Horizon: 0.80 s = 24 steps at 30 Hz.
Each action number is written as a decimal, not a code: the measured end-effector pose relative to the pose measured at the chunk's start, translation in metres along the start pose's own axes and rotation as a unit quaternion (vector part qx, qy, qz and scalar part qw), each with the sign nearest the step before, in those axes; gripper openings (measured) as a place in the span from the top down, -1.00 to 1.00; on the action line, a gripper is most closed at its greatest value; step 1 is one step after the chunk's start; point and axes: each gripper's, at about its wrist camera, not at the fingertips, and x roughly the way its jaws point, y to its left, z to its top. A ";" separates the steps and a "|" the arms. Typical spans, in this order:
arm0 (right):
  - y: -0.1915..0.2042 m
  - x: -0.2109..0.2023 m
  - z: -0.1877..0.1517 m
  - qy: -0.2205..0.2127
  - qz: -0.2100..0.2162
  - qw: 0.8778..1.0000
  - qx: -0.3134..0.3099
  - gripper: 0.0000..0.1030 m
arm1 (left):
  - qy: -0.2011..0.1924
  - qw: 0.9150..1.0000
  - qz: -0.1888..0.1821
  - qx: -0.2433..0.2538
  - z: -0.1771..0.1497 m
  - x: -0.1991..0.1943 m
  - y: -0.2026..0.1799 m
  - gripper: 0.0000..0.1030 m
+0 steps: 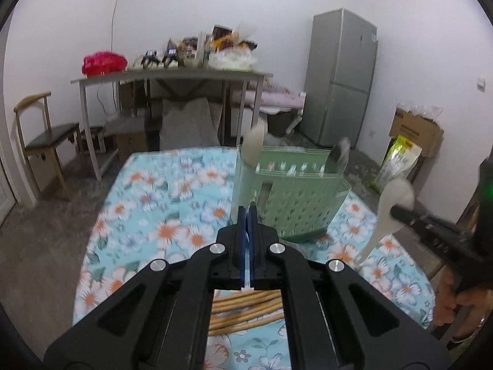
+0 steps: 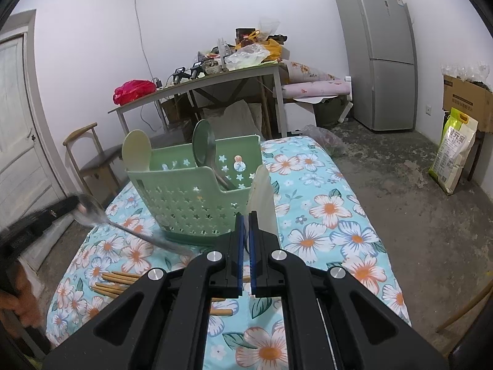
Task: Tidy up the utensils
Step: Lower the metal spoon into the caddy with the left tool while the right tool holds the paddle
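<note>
A green perforated utensil basket [image 1: 295,197] [image 2: 197,197] stands on the flowered tablecloth [image 1: 160,203] [image 2: 323,215]. A cream spoon [image 2: 137,151] and a green-and-steel ladle [image 2: 205,145] stand in it. My left gripper [image 1: 248,212] is shut on a steel spoon [image 2: 92,211], held up left of the basket. My right gripper [image 2: 246,219] is shut on a white spoon [image 1: 391,206] [image 2: 262,200], held beside the basket's right side. Wooden chopsticks [image 1: 246,311] [image 2: 117,283] lie on the cloth near me.
Behind the table are a cluttered grey desk [image 2: 197,86], a wooden chair [image 1: 43,135] [image 2: 89,157], a grey fridge [image 2: 382,55] and a cardboard box [image 2: 465,98]. A door [image 2: 18,141] is at left.
</note>
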 end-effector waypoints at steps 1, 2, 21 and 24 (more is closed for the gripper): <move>0.000 0.000 0.000 0.000 0.001 1.000 0.001 0.94 | -0.010 1.000 -0.001 0.001 0.004 -0.006 -0.001 1.00; 0.000 0.000 0.000 0.000 0.001 1.000 0.000 0.94 | -0.024 1.000 -0.002 0.001 0.011 -0.014 0.000 1.00; 0.001 -0.001 -0.001 0.000 0.002 1.000 0.001 0.94 | -0.160 0.983 0.055 0.064 0.082 -0.035 -0.017 1.00; 0.002 -0.002 0.000 0.000 0.002 1.000 -0.001 0.93 | -0.168 0.978 0.078 0.093 0.083 -0.023 -0.028 1.00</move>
